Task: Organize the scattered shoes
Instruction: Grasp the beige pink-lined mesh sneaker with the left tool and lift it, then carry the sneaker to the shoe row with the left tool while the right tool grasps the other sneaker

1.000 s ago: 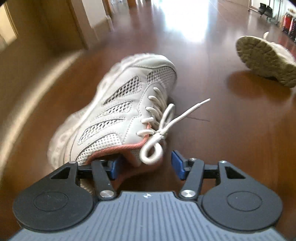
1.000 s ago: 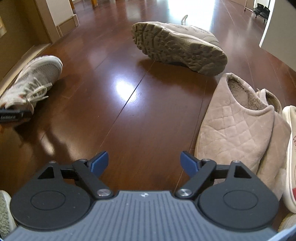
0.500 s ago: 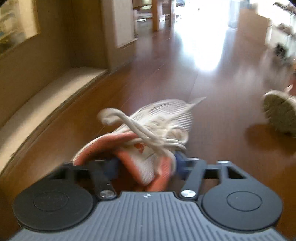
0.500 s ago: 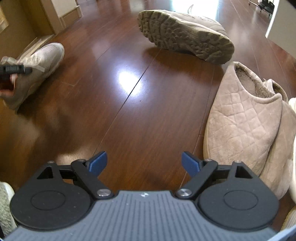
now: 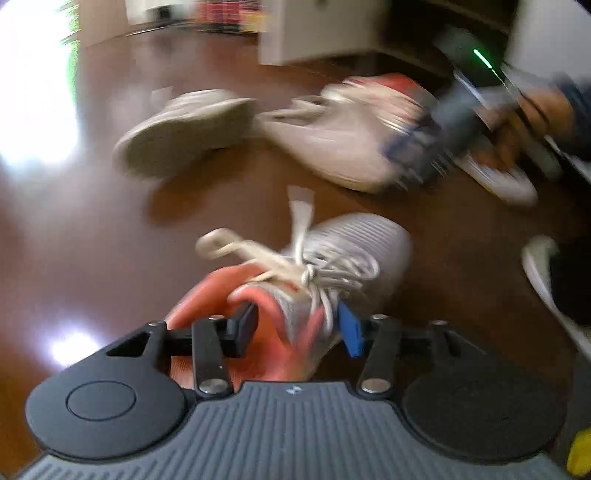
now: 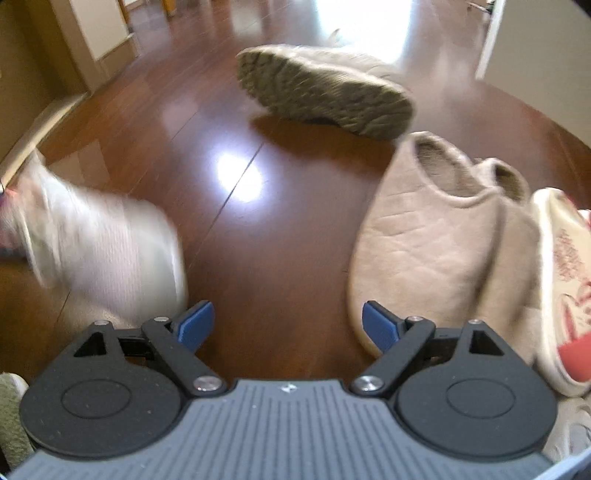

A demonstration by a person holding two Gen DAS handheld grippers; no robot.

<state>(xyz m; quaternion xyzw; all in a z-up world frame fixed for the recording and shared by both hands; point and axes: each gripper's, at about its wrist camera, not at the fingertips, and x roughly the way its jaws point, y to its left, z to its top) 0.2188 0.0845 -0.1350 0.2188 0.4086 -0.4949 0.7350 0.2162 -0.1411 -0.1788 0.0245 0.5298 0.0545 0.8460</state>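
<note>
My left gripper (image 5: 297, 325) is shut on the collar of a white mesh sneaker (image 5: 354, 251) with an orange-pink lining and holds it off the floor, toe pointing away. The same sneaker shows blurred at the left of the right wrist view (image 6: 99, 236). My right gripper (image 6: 288, 325) is open and empty, low over the wood floor. A tan shoe (image 6: 325, 92) lies on its side ahead, sole facing me; it also shows in the left wrist view (image 5: 184, 129). A pair of beige quilted slippers (image 6: 436, 236) sits to the right.
A white shoe with red print (image 6: 565, 280) lies beside the slippers at the far right. A wall and baseboard (image 6: 55, 110) run along the left. A white cabinet (image 5: 325, 29) stands at the back of the left wrist view.
My left gripper has closed on the white sneaker, lifted it and swung it right toward the other shoes. My right gripper moved forward slightly and stays open.
</note>
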